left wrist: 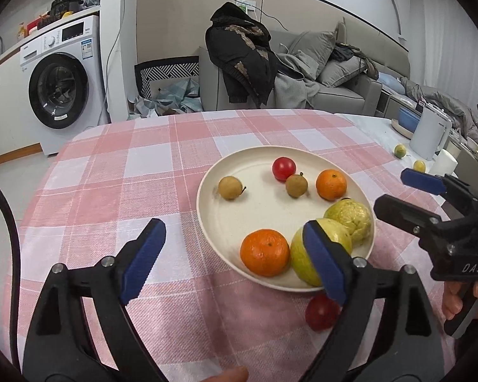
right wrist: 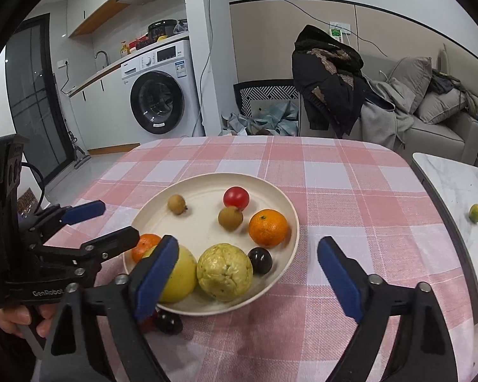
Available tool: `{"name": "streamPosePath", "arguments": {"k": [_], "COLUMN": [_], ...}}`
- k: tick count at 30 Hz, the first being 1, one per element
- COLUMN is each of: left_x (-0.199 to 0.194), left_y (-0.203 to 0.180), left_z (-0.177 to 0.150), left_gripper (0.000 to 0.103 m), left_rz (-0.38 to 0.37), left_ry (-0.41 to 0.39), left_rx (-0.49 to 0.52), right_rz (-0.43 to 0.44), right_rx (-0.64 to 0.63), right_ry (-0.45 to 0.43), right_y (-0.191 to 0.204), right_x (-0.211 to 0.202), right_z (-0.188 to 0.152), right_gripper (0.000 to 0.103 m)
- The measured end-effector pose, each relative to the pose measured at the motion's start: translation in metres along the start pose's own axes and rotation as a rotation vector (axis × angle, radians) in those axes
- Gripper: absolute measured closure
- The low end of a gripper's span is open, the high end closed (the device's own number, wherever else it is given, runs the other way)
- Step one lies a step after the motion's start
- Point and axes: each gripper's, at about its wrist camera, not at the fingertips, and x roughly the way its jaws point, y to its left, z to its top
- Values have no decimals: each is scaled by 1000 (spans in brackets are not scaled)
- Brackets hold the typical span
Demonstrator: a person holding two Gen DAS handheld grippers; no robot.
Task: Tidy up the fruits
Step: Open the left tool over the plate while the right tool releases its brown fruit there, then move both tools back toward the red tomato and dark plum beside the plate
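most fruits are already gathered on the plate [right wrist: 290,219], while a red fruit [left wrist: 320,313] and a dark fruit [right wrist: 169,322] are left on the cloth just beside its near rim, with the left gripper [left wrist: 235,258] and right gripper [right wrist: 248,281] spread wide and empty.

my left gripper [left wrist: 235,254] hangs wide open over the near rim of the cream plate [left wrist: 213,219], nothing between its blue pads. on the plate: 2 oranges [left wrist: 264,252], 2 yellow-green guavas [left wrist: 350,222], 2 brown longans [left wrist: 230,187], 1 red tomato [left wrist: 283,168]. another red fruit [left wrist: 320,313] lies off the plate on the pink checked cloth [left wrist: 118,172].
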Motion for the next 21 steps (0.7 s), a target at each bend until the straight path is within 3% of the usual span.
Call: {"name": "streamPosePath", "arguments": {"k": [1,5,14,21], "left_x": [-5,-26,-69,-82], "left_y": [0,0,1,8], "left_z": [-1,-8,-30,-49], "left_gripper": [16,1,1,1], "left_rz": [1,22,37,59], "left_ry": [2,-9,-30,-24], "left_rx": [3,19,35,32], "right_rz": [-1,-6,-19,23], "right_rx": [-3,-19,-42,-68], "right_ry": [-2,-11,6,33], "right_y": [1,3,16,27], "right_x": [-3,-15,-31,-37], "right_z": [-1,-4,-17,-31], "right_gripper": [0,0,0,0]}}
